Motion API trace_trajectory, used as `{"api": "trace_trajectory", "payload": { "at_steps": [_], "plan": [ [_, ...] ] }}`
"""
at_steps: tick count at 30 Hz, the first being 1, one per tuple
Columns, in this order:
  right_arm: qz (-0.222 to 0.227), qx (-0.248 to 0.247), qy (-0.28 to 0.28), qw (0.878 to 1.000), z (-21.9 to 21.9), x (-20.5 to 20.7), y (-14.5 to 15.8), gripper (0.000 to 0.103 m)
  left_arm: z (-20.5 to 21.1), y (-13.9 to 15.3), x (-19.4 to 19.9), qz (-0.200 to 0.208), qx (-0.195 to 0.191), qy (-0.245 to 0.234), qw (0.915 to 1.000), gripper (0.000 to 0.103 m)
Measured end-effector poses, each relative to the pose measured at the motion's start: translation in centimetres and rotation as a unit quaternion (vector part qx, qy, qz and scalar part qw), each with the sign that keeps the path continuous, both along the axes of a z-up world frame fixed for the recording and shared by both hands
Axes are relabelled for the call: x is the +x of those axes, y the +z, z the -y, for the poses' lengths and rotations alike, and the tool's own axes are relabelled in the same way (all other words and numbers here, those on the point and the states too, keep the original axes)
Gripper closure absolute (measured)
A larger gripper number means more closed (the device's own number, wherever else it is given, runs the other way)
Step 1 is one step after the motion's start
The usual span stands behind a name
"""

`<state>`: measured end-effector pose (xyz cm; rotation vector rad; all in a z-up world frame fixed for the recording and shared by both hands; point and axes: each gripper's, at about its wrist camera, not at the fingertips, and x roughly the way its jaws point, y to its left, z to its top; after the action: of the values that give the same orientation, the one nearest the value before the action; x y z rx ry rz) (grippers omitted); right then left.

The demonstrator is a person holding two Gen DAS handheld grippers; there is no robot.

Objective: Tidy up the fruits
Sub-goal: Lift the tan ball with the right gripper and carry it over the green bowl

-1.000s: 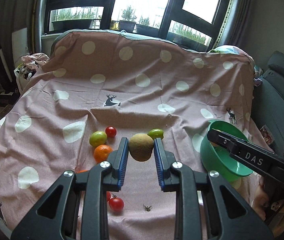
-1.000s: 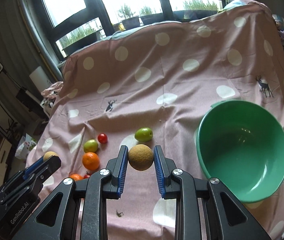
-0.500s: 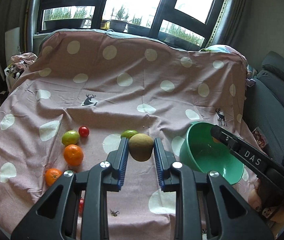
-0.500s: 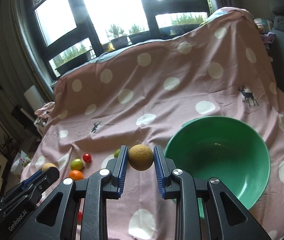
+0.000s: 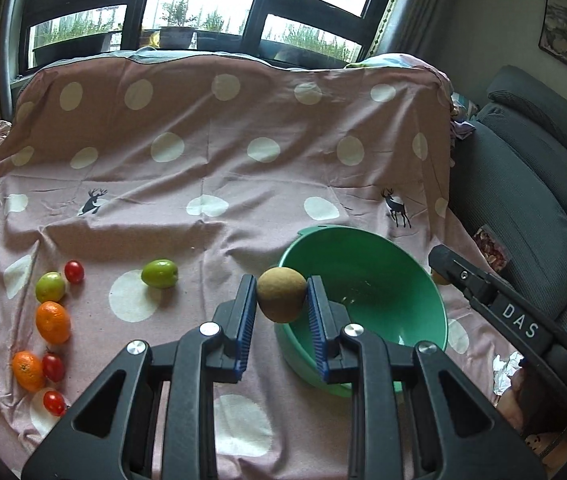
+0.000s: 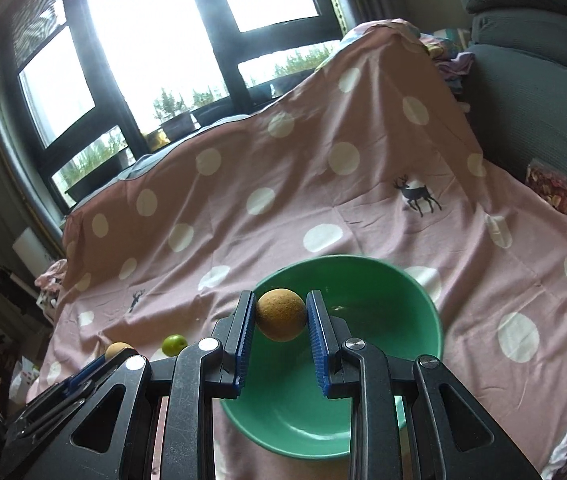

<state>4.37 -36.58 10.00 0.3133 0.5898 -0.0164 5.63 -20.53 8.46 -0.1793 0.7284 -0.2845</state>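
Left wrist view gives me the left gripper [image 5: 279, 300] clenched on a brown kiwi [image 5: 282, 294], its blue-padded fingers [image 5: 246, 312] pressing the fruit from both sides. I see the kiwi held in the air just at the near-left rim of the green bowl [image 5: 399, 280], which sits on the pink polka-dot cloth [image 5: 203, 168]. To the left on the cloth lie the loose fruits: a green plum [image 5: 159, 274] alone near the middle, another green fruit [image 5: 49, 287] touching or nearly touching a cherry tomato [image 5: 74, 271], a large orange [image 5: 53, 322] below them, then a smaller orange [image 5: 26, 370] with two more tomatoes [image 5: 53, 367] beside and below it. At the right edge I can see the right gripper [image 5: 443, 270] from the side, reaching over the far-right rim of the bowl.

From the right wrist view, the right gripper [image 6: 279, 320] is likewise clamped on a round tan-brown fruit [image 6: 281, 314], held above the bowl's [image 6: 423, 312] left inner side. I see nothing lying in the visible part of the bowl. Low on the left, the left gripper's [image 6: 111, 354] tip shows with its kiwi [image 6: 117, 349], and the green plum [image 6: 174, 345] lies just beyond it on the cloth [image 6: 323, 200]
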Motion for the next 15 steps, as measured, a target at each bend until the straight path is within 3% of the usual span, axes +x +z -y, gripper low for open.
{"api": "trace_trajectory", "payload": {
  "at_steps": [15],
  "plan": [
    [-0.062, 0.020, -0.054, 0.996, 4.6, 1.1, -3.1, 0.076, 5.7, -3.4, 3.1, -0.060, 0.011, -0.060, 0.9963, 0.078]
  ]
}}
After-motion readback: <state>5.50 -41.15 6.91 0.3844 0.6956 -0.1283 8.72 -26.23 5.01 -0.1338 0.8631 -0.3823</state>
